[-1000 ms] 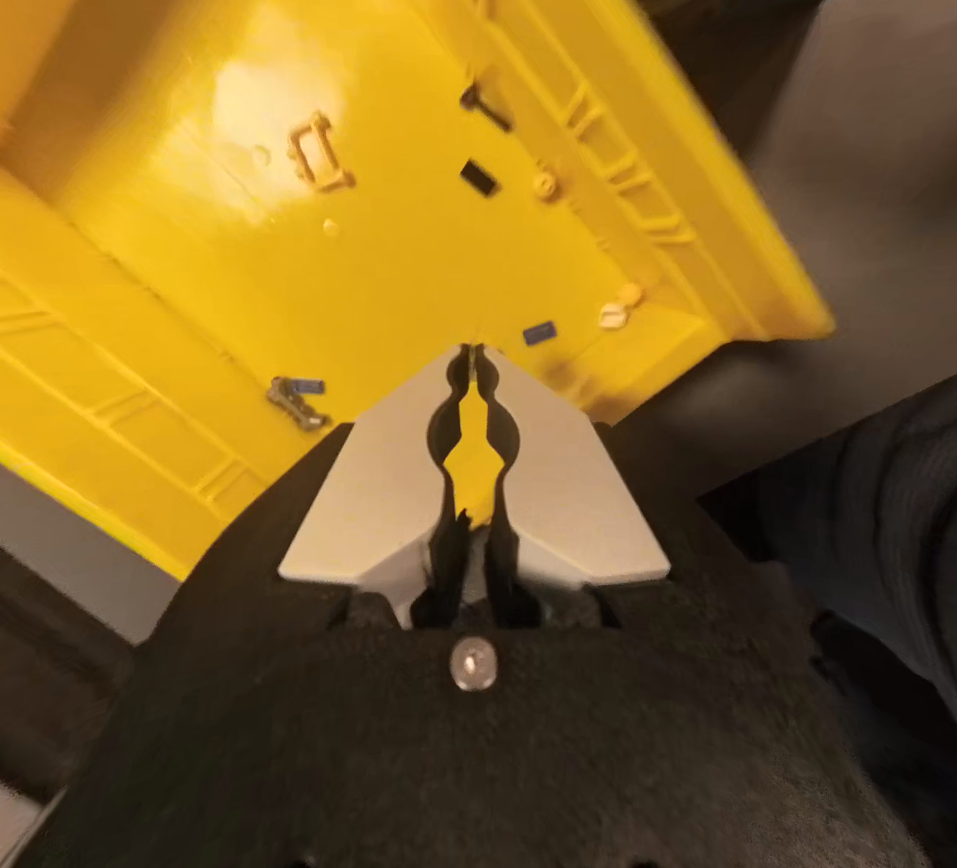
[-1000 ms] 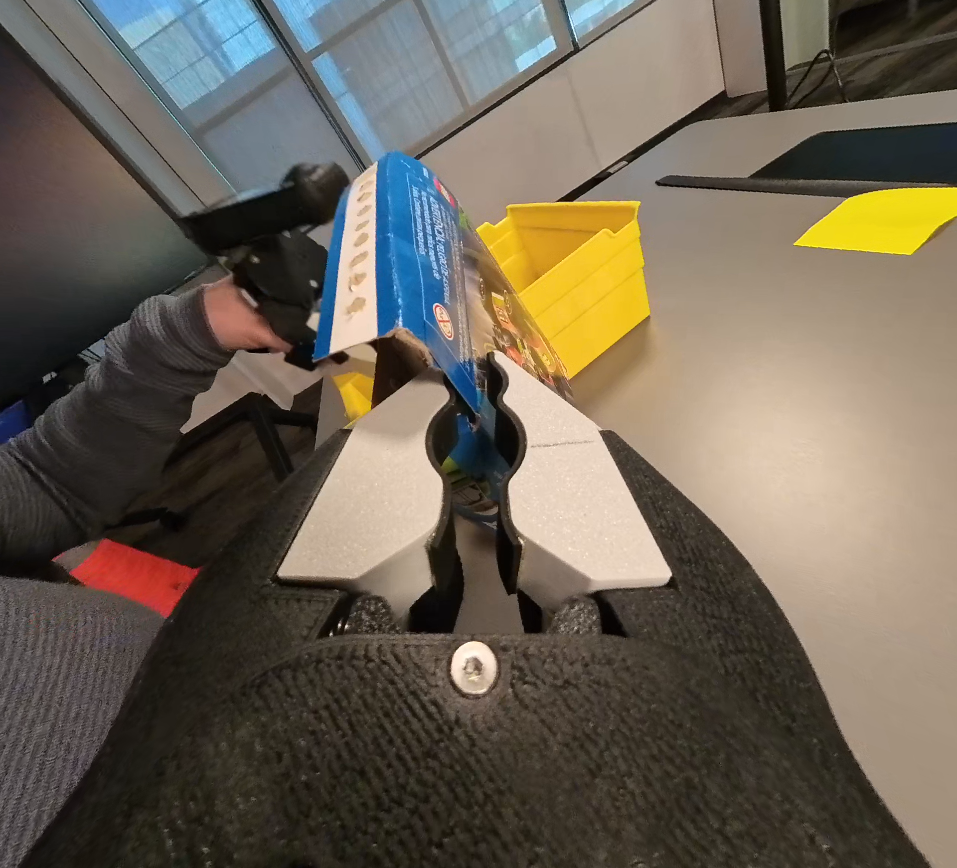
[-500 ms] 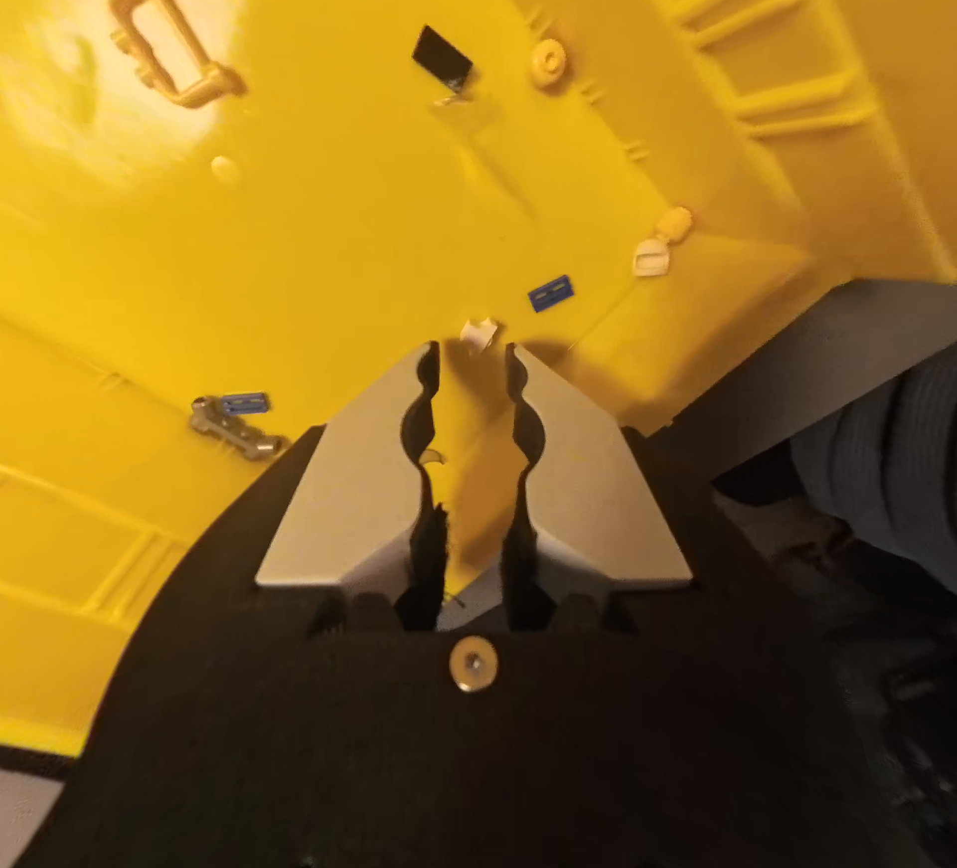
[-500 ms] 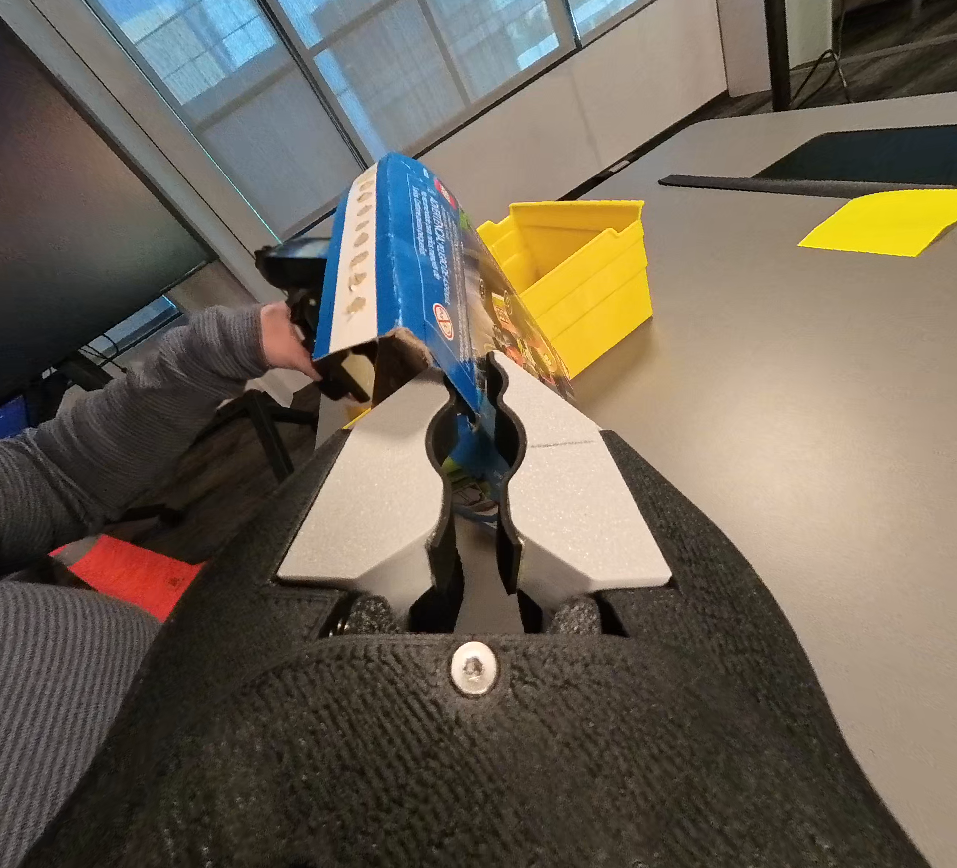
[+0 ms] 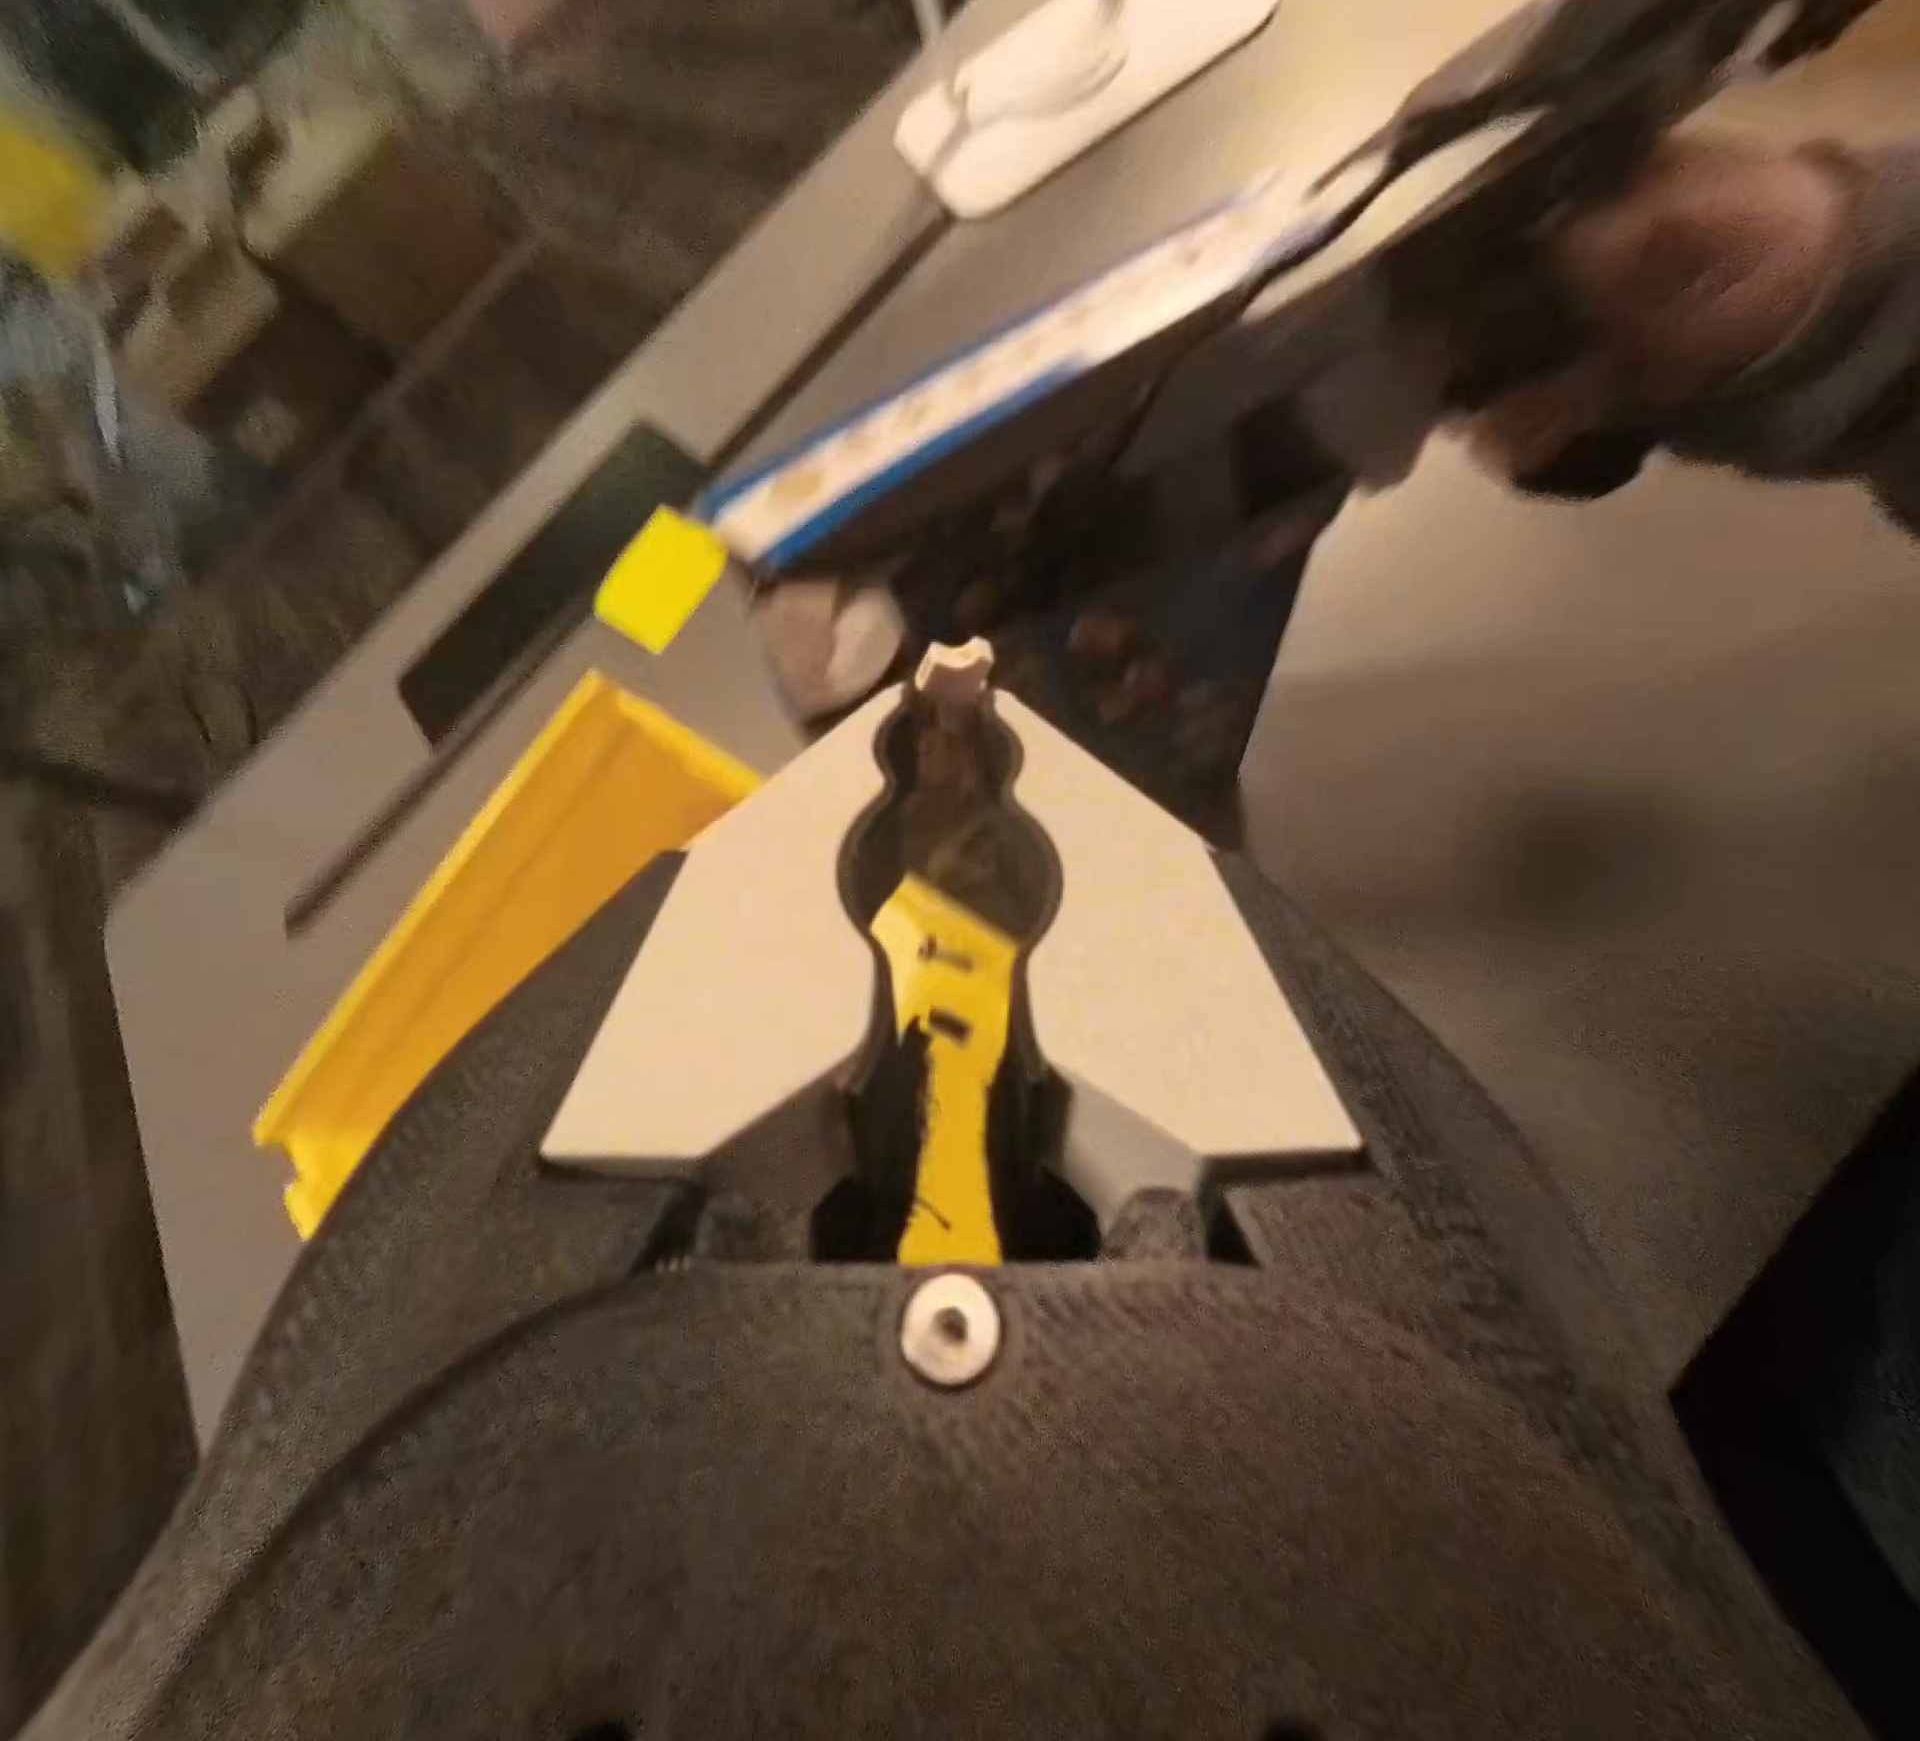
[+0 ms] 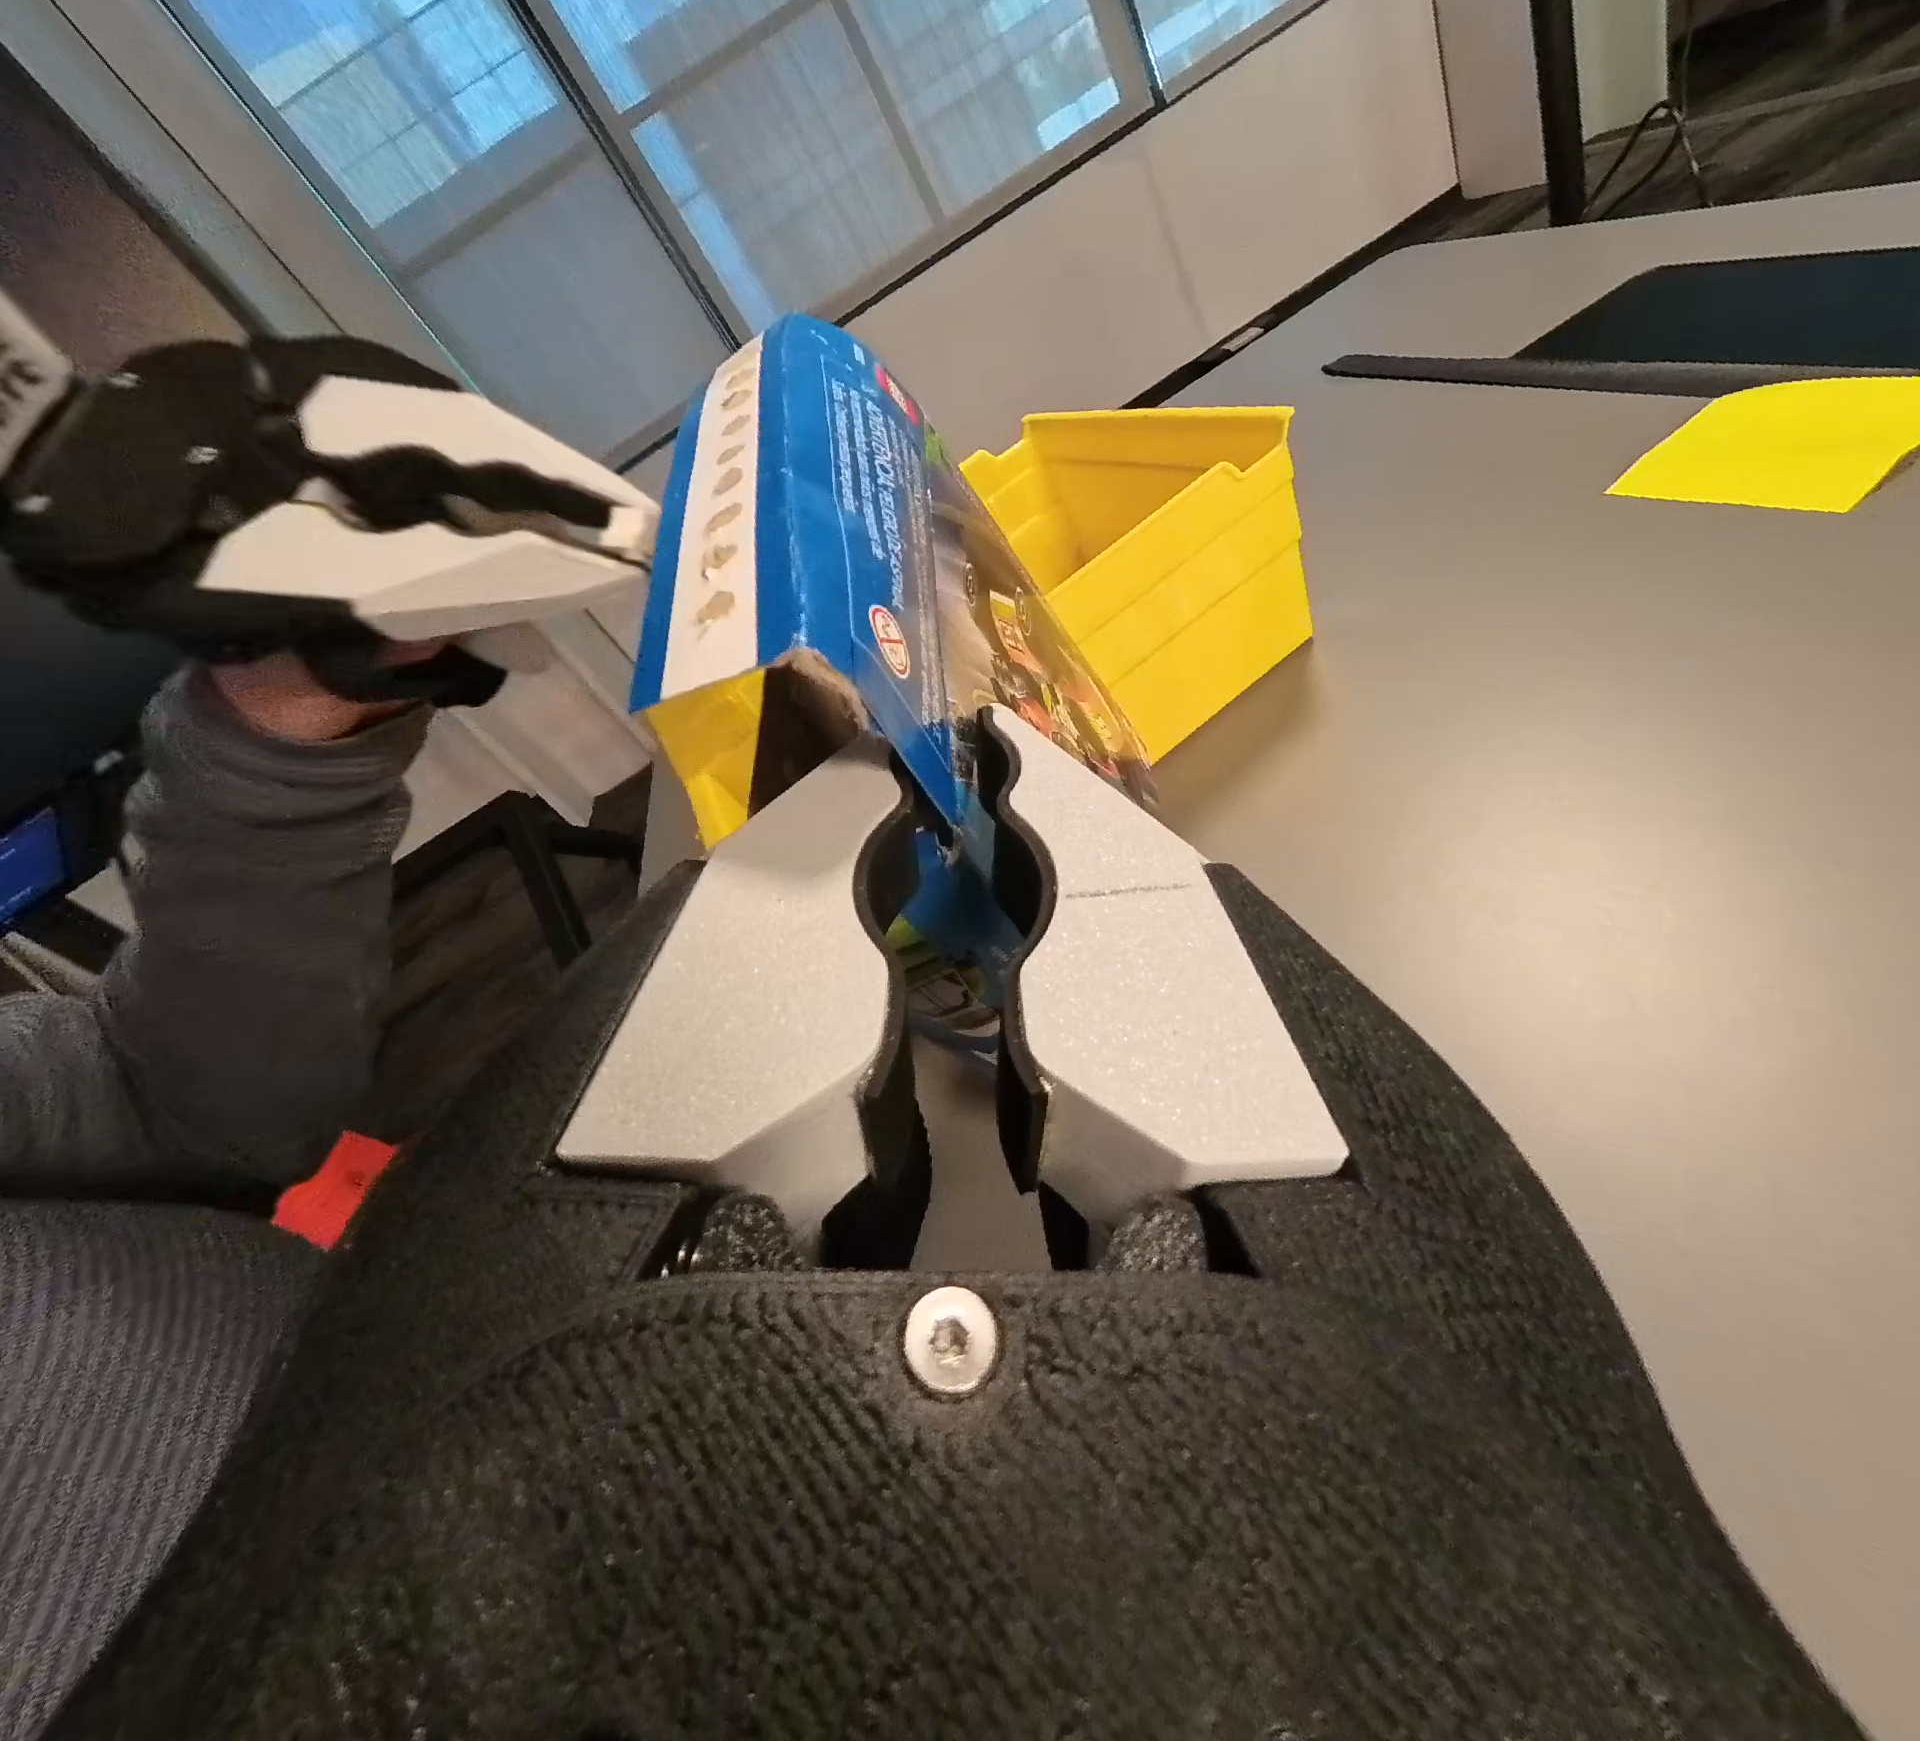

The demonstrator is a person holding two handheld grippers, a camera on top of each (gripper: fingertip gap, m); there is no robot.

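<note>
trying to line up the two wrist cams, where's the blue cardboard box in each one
Left wrist view: the blue cardboard box runs diagonally across the upper middle, blurred, just past the left gripper, which pinches a small white piece.
Right wrist view: the box stands at centre, its lower wall clamped in the right gripper.
Shared landmark: the yellow bin on the grey table.

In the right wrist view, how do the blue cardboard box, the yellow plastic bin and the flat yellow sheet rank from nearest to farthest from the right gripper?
1. Blue cardboard box: between the right gripper's fingers.
2. Yellow plastic bin: just behind the box.
3. Flat yellow sheet: far right on the table.
</note>
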